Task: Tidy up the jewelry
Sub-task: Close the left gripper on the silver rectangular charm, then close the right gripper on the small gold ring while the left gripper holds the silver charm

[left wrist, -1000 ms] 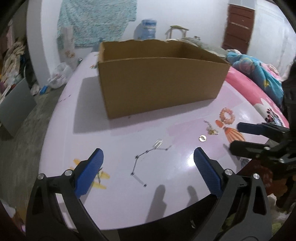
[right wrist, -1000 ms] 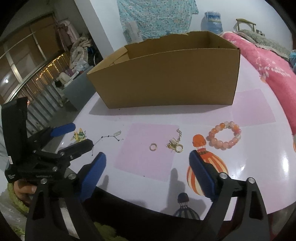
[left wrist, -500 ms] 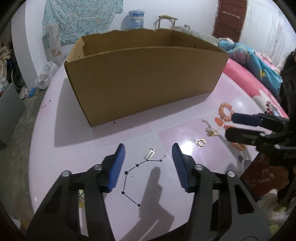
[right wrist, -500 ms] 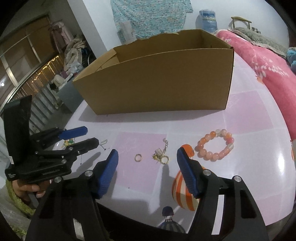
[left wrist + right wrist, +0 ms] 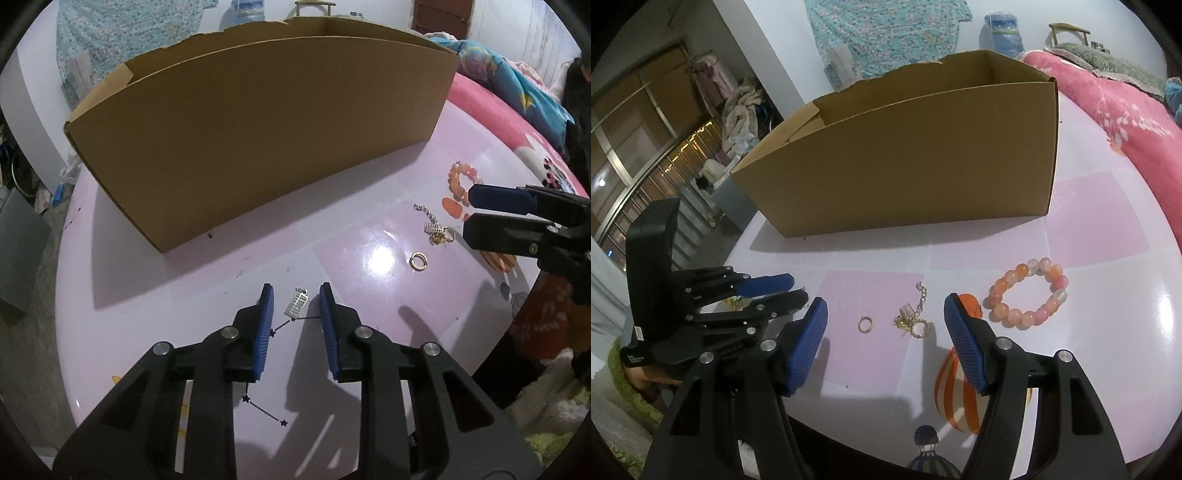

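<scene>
Blue-padded and black-framed, the left gripper points steeply down at a glossy pale pink table, its jaws having just been closing; a small silver rectangular charm lies between the tips, with a narrow gap showing on either side, so the pads do not press on it. A printed line of black stars runs under the fingers on the tabletop. Behind the charm stands a large open brown cardboard box, well apart from the jewelry.

To the right, the right gripper hangs over the table with its jaws apart and nothing between the pads. Just ahead of its tips lie a small gold ring and, beside it, a gold clasp with a short silver chain. A bracelet of round pink and orange beads rests further right, near an orange striped balloon print on the surface. A pink floral blanket covers a bed beyond the table's far edge, and a person's hand in a green fuzzy cuff grips the left tool's handle.
</scene>
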